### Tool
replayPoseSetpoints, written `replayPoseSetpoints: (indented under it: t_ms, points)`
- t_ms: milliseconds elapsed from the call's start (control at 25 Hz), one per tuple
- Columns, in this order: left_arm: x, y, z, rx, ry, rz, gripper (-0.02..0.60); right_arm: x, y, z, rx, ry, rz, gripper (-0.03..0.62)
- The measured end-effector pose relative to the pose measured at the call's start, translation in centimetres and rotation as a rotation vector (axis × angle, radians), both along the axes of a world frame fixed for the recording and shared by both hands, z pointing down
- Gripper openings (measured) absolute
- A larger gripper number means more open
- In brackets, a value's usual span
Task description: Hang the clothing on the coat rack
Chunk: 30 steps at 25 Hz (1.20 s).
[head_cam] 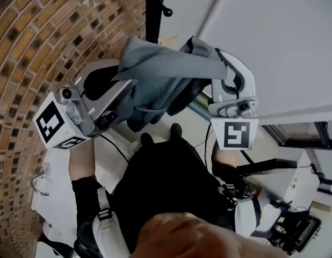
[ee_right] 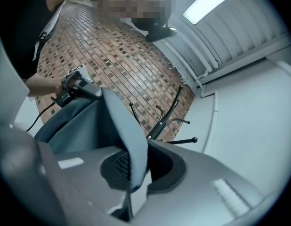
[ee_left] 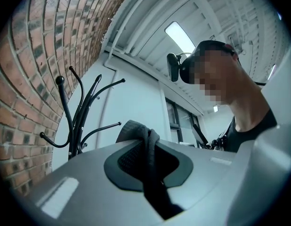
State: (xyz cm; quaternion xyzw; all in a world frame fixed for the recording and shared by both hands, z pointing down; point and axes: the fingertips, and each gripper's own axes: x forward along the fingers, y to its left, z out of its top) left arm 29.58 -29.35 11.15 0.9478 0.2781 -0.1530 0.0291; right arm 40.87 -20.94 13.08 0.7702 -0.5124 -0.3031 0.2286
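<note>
A grey garment [head_cam: 166, 71] hangs stretched between my two grippers, held high in front of the person. My left gripper [head_cam: 113, 107] is shut on one bunched edge, and a dark grey fold [ee_left: 149, 147] runs between its jaws. My right gripper [head_cam: 218, 85] is shut on the other edge, where a lighter grey flap [ee_right: 131, 147] rises from its jaws. The black coat rack [head_cam: 151, 12] stands just beyond the garment. Its curved hooks [ee_left: 79, 114] show beside the brick wall, and again as hooks [ee_right: 169, 121] past the right jaws.
A curved brick wall [head_cam: 26, 47] runs along the left, with a white wall [head_cam: 273, 42] on the right. The person's black-clad body [head_cam: 166, 181] is below the grippers. Cables and equipment [head_cam: 284, 219] sit at lower right. A ceiling lamp [ee_left: 183, 36] is overhead.
</note>
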Motion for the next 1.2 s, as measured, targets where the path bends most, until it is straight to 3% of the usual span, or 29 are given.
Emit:
replayPoseSetpoints:
  t_ms: [200,400,520,640,800,880,960,1040,1120,1200]
  points:
    - [2.7,3.2,-1.6,-0.031,0.030,0.075,0.023,4.5,1.8,-2.2,0.065,0.016,0.004,0.006]
    - [8.2,6.2,-4.1,-0.036,0.067,0.060,0.023,10.6,4.3,-5.4,0.170,0.056,-0.040,0.007]
    - [12.3,7.8,-6.0,-0.060,0.079,0.024,0.023,14.9,5.3,-7.9,0.206,0.083,-0.101,0.006]
    - [15.8,8.4,-10.4,-0.035,0.142,-0.039,0.023,18.4,4.7,-12.4,0.270,0.174,-0.187,0.007]
    - [19.2,6.9,-17.0,-0.038,0.224,-0.152,0.023,23.4,1.7,-19.0,0.269,0.255,-0.201,0.007]
    - [21.5,3.9,-18.1,-0.112,0.211,-0.272,0.023,26.3,-2.9,-19.9,0.172,0.189,-0.226,0.006]
    - [23.7,-0.8,-15.2,-0.221,0.108,-0.451,0.023,27.6,-9.0,-16.3,0.000,0.060,-0.344,0.006]
    - [25.0,-3.8,-10.2,-0.262,-0.016,-0.588,0.023,27.2,-12.9,-9.1,-0.185,-0.068,-0.499,0.006]
    - [25.8,-3.2,-6.7,-0.242,-0.067,-0.598,0.023,25.6,-13.1,-3.8,-0.228,-0.184,-0.671,0.006]
    - [26.5,-1.6,-5.5,-0.238,-0.054,-0.547,0.025,24.6,-12.1,-2.5,-0.172,-0.286,-0.804,0.006]
